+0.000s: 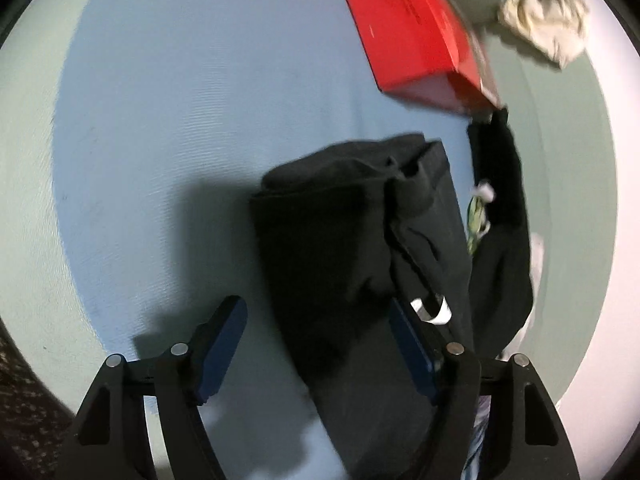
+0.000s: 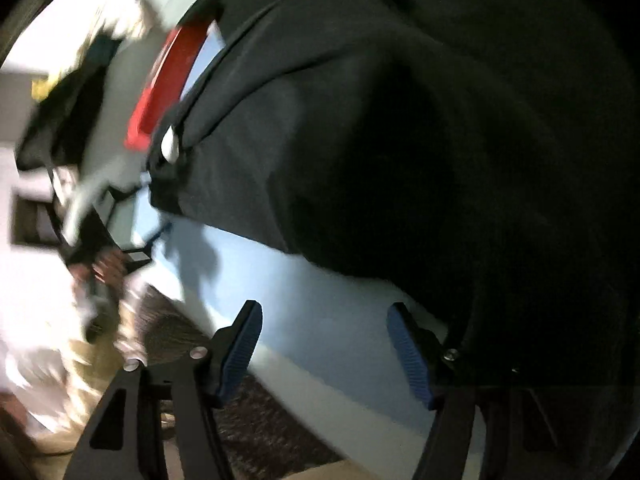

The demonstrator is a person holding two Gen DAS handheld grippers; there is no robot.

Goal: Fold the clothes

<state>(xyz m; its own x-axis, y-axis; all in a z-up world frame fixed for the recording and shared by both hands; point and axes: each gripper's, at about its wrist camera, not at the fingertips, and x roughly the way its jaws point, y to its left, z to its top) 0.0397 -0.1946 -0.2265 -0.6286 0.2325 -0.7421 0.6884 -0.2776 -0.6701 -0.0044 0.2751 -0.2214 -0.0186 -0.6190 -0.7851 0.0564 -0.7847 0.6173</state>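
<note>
With both claws spread and gripping nothing, the loosely bunched black garment (image 1: 360, 240) could slump out of its fold, or get dragged against the red box (image 1: 416, 36) beyond it. It lies on the pale blue surface (image 1: 160, 120), running between the left gripper (image 1: 320, 344) fingers and draping over the right gripper (image 2: 324, 344) on its right side.

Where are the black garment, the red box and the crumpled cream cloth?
black garment (image 1: 328, 240): left wrist view, on its folded main panel.
red box (image 1: 408, 28): left wrist view, on its broad top face.
crumpled cream cloth (image 1: 548, 24): left wrist view, on the middle of the bundle.
</note>
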